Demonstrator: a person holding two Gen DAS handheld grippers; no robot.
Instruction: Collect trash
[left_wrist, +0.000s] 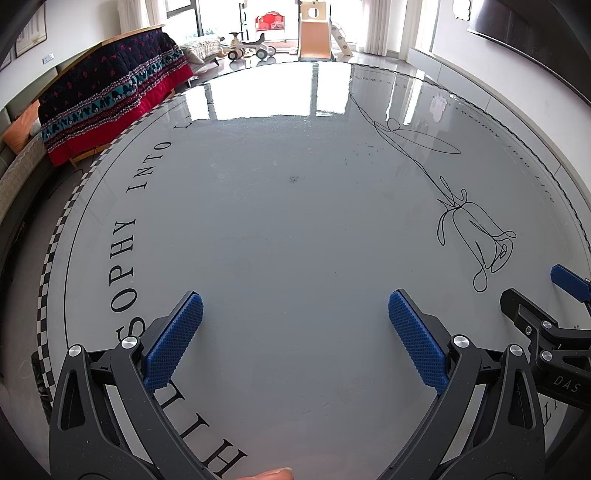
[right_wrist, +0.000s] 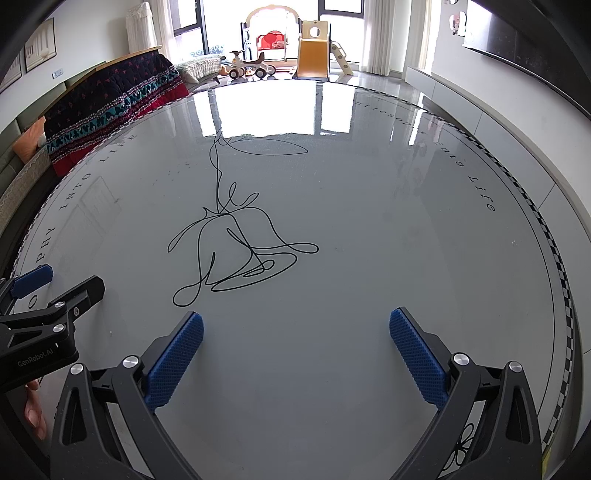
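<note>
Nearest the left wrist camera, the left gripper (left_wrist: 295, 332) is spread wide, its blue pads (left_wrist: 177, 339) far apart with nothing between them and only bare table (left_wrist: 280, 229) below. A fingertip (left_wrist: 275, 473) shows at the bottom edge of that view. The right gripper (right_wrist: 295, 347) is likewise wide, holding nothing, poised over the glossy grey top. The two grippers sit side by side, near each other: the right one shows at the right edge of the left view, the left one at the left edge of the right view, beside a hand (right_wrist: 33, 406).

No trash can be seen in either view, so where it lies cannot be told.

The round table carries a line drawing (right_wrist: 236, 251) ahead of the right gripper and printed lettering (left_wrist: 125, 266) curving along the rim past the left gripper. A checkered border (right_wrist: 554, 258) marks the table's edge. The top stretches wide and flat ahead of both grippers.

Beyond the far-left edge stands a quilt (left_wrist: 110, 96) draped over a frame, close to the rim. Farther back, a slide (right_wrist: 314, 55) and a ride-on toy (right_wrist: 251, 68) stand on the shiny floor by bright windows.
</note>
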